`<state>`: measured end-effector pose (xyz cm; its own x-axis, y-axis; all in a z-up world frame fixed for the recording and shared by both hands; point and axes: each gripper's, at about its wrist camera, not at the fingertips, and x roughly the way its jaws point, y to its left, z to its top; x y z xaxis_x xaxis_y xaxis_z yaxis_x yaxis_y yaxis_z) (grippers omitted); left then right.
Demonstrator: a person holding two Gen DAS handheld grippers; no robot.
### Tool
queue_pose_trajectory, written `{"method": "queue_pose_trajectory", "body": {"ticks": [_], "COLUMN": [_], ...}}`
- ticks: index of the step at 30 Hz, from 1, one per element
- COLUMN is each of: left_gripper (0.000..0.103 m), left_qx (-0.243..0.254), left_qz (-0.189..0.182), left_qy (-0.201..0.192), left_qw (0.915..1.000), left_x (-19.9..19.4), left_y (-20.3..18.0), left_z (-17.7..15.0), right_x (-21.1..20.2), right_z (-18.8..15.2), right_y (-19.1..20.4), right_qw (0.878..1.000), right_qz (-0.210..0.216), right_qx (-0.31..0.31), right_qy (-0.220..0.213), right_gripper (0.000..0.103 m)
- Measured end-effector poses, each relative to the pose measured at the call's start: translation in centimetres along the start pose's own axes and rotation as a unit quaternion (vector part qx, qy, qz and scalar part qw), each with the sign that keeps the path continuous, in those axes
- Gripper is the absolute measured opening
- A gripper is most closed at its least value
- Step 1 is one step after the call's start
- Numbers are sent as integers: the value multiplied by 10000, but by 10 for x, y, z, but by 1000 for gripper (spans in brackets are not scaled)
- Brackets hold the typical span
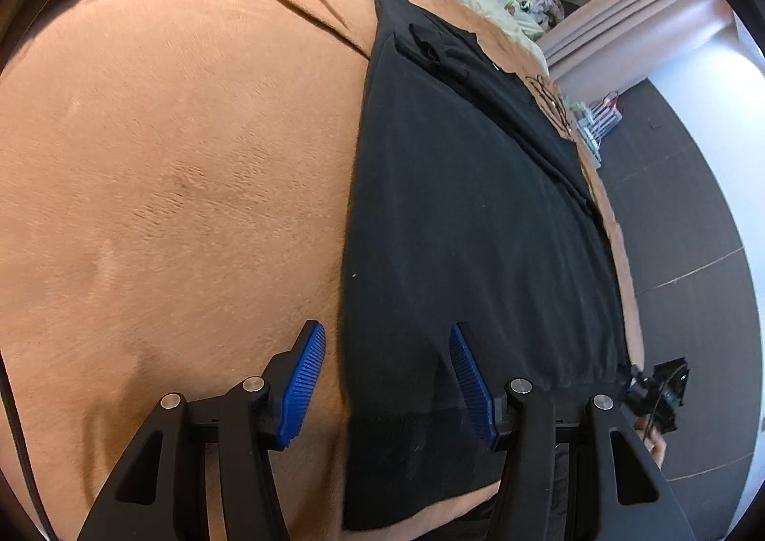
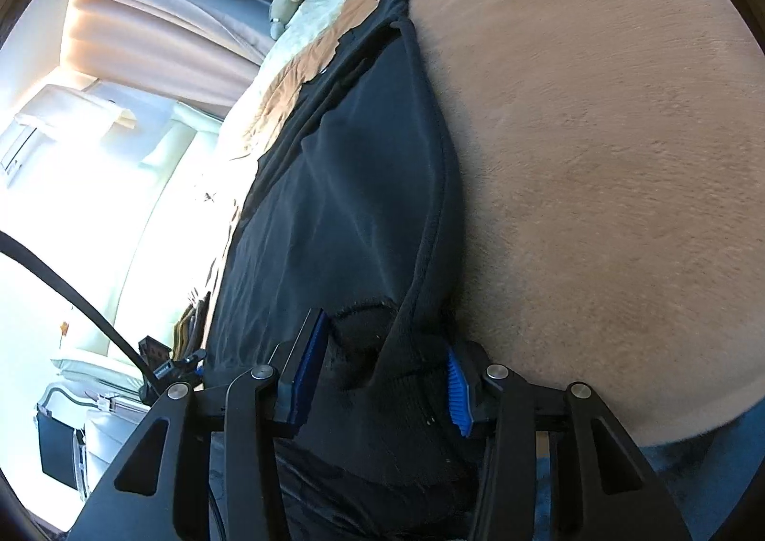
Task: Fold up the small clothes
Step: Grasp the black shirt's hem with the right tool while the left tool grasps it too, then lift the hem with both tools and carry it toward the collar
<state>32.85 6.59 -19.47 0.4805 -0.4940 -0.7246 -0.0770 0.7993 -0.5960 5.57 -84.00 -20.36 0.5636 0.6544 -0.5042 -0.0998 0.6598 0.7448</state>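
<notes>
Jaws of the left gripper (image 1: pixel 388 378) are held open over the black garment's (image 1: pixel 468 215) near edge on the bed (image 1: pixel 167 158); the right gripper's (image 2: pixel 382 378) jaws seem open around bunched cloth. A firm pinch is likely needed next.

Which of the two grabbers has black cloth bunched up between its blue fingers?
The right gripper. The ribbed hem of the black garment is bunched between its fingers. The left gripper is open, with the cloth lying flat beneath it on the brown blanket.

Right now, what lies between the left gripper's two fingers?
In the left wrist view, the left gripper is open: the black garment's near hem edge and a strip of bare brown blanket lie between its fingers. Nothing else.
</notes>
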Motion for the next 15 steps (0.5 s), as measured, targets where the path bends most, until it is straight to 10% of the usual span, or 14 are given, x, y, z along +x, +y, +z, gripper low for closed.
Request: {"method": "queue_pose_trajectory", "body": {"ticks": [7,15], "left_gripper": [15,8], "left_qx": [-73,-31], "left_qz": [-184,-166], "left_qy": [214,-255], "left_qw": [9996,9995], "left_x": [0,-40], "left_y": [3,-9], "left_z": [-9,-3], "right_x": [7,-23], "right_z": [-3,-9], "right_y": [2,20], "right_qw": [9998,9985], "right_qz": [165,179], "right_qx": [9,-10], "right_qy": [60,-515], "right_gripper": [17,10]}}
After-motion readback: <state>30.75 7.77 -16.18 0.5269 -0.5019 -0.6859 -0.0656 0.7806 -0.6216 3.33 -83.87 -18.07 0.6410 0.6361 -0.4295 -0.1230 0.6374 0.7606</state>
